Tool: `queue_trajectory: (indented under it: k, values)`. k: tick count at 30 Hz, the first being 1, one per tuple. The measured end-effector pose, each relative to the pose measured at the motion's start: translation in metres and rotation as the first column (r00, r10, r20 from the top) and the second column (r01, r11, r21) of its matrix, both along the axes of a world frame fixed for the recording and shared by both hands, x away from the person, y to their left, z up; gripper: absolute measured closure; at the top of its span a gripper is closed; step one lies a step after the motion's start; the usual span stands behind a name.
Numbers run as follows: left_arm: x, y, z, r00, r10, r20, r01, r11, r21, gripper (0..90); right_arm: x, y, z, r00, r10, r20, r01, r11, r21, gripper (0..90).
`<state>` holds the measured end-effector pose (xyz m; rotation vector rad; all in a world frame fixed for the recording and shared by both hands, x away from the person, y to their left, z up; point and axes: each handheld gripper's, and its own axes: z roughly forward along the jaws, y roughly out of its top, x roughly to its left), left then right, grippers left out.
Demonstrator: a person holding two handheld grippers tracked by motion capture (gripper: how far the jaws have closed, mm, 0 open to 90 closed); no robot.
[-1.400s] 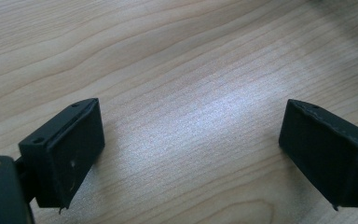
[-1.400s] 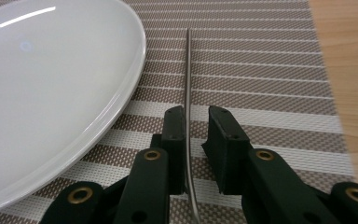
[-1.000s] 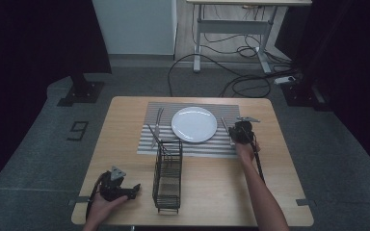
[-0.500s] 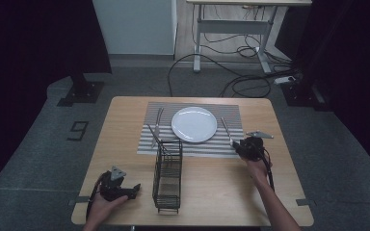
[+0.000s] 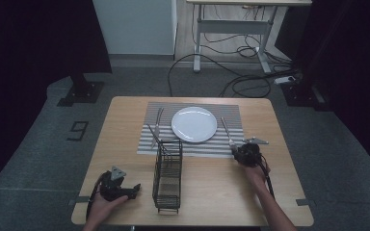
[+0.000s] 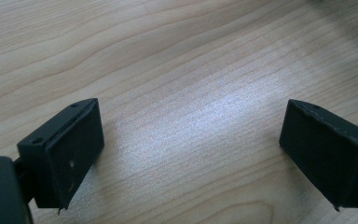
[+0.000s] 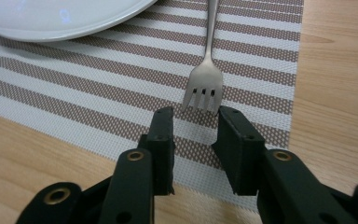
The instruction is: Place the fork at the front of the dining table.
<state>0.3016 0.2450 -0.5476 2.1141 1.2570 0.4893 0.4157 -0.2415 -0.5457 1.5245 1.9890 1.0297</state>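
My left gripper (image 5: 134, 186) sits idle, jaws wide apart over bare table (image 6: 177, 56). Wire rack (image 5: 167, 175) is mid-table. My right gripper (image 7: 195, 126) is released, empty, fork (image 7: 206, 84) tines just ahead on the placemat (image 7: 98, 88). Looks like placing's done; next I'd back off.

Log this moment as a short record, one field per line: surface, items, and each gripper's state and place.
surface: wooden table with a striped placemat
plate: white plate on the placemat
fork: fork on the placemat, right of the plate, tines toward the right gripper
other cutlery: pieces left of the plate, type unclear
rack: black wire rack, upright, near the table's middle
left gripper: left gripper, open over bare wood
right gripper: right gripper, open, just short of the fork's tines
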Motion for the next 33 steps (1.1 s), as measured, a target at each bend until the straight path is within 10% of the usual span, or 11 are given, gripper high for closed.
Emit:
queue_trajectory:
  k: [21, 33]
  values:
    - [0.000, 0.000, 0.000, 1.0000, 0.000, 0.000, 0.000, 1.0000, 0.000, 6.2, 0.031, 0.033, -0.004, 0.9985, -0.045, 0.032, 0.044, 0.998, 0.037, 68.4]
    - [0.000, 0.000, 0.000, 1.0000, 0.000, 0.000, 0.000, 1.0000, 0.000, 6.2, 0.023, 0.027, 0.003, 0.9988, -0.001, 0.050, -0.002, 0.997, 0.071, 56.5]
